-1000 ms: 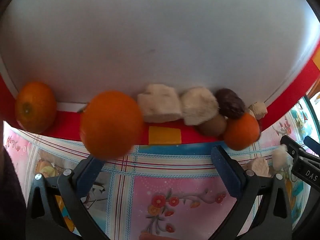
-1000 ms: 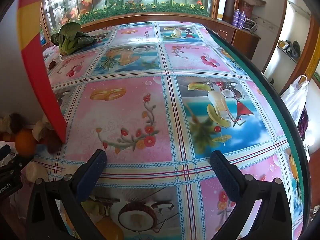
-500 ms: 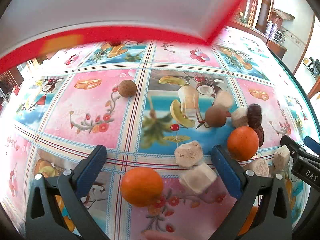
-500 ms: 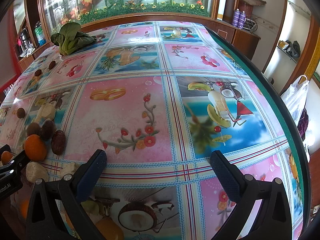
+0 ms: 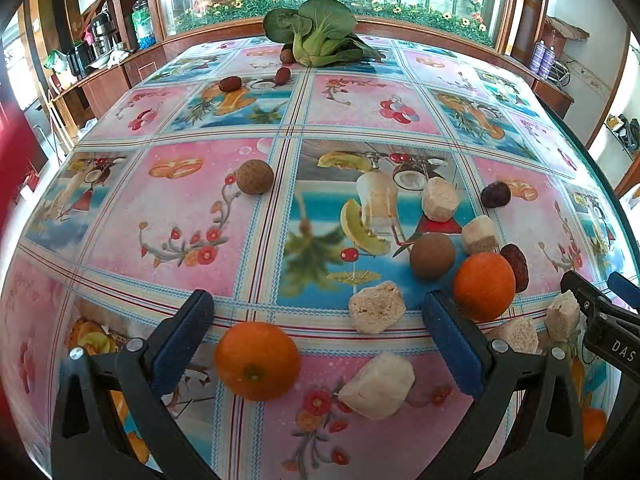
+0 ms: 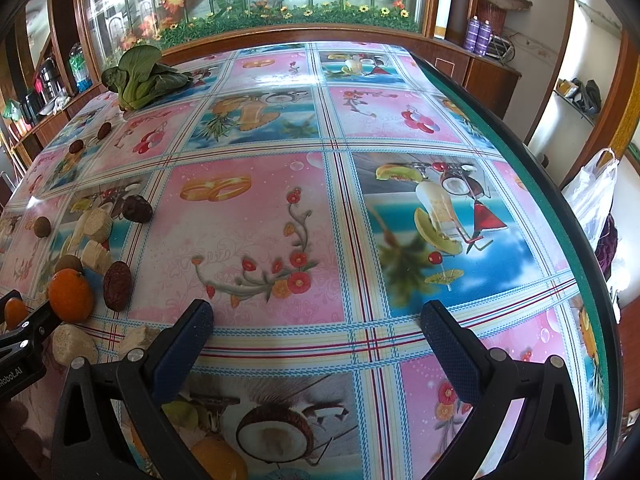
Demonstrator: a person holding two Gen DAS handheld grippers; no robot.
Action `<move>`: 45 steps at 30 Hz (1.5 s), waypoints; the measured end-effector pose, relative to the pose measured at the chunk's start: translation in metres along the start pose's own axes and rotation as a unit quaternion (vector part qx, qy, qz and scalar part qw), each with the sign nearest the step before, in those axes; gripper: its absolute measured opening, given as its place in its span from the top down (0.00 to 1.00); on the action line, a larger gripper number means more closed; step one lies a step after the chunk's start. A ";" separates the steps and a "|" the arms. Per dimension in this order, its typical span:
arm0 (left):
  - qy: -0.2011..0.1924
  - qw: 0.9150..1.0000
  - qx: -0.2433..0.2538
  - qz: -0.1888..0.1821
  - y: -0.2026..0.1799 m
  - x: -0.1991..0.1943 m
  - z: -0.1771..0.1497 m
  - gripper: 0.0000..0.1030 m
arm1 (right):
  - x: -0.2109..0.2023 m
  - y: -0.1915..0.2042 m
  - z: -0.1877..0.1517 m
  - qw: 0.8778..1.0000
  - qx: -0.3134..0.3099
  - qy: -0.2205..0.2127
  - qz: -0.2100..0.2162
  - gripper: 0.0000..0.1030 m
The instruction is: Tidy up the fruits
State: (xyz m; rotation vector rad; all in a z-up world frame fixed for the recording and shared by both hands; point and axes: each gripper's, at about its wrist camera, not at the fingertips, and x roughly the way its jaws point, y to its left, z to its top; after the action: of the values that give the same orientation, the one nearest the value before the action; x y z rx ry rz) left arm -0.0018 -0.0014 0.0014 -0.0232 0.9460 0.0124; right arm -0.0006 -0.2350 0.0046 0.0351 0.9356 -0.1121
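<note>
The left gripper (image 5: 318,330) is being held wide open just above the table (image 5: 192,216), with nothing between its fingers. An orange (image 5: 257,361) is lying between the fingers, nearer the left one, and a pale chunk (image 5: 378,385) is lying beside it toward the right finger. A second pale chunk (image 5: 377,307) is sitting just ahead of the fingertips. A second orange (image 5: 484,286) is resting just beyond the right fingertip, with a brown round fruit (image 5: 432,255) and a dark red date (image 5: 516,261) close by. Another brown fruit (image 5: 255,176) is lying well ahead, apart from the cluster. A bok choy (image 5: 316,36) is lying at the far end of the table.

The right gripper (image 6: 318,322) is also being held wide open and empty over bare tablecloth, the fruits being well off to its left. The letters "DAS" (image 5: 623,351) are being shown on the right gripper's body in the left view; "Robot.AI" (image 6: 11,378) is readable on the left gripper's body in the right view.
</note>
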 end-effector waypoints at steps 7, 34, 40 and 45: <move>0.000 1.000 0.000 0.000 0.000 0.000 0.000 0.00 | 0.000 0.000 0.000 1.000 0.000 0.000 0.000 0.00; -0.005 1.000 0.001 0.015 0.002 -0.008 -0.003 0.00 | -0.002 0.002 0.000 1.000 -0.008 0.003 0.003 0.00; -0.063 0.997 0.004 0.045 0.008 -0.048 -0.017 0.00 | -0.029 0.007 0.002 0.998 -0.022 -0.051 0.040 0.01; -0.089 0.994 0.008 0.056 0.012 -0.075 -0.019 0.00 | -0.075 0.010 -0.007 0.982 -0.029 -0.179 0.052 0.01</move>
State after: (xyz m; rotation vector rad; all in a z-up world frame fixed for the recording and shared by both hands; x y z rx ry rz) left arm -0.0614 0.0100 0.0503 0.0458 0.7679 0.1086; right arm -0.0496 -0.2185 0.0610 0.0085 0.5747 0.0076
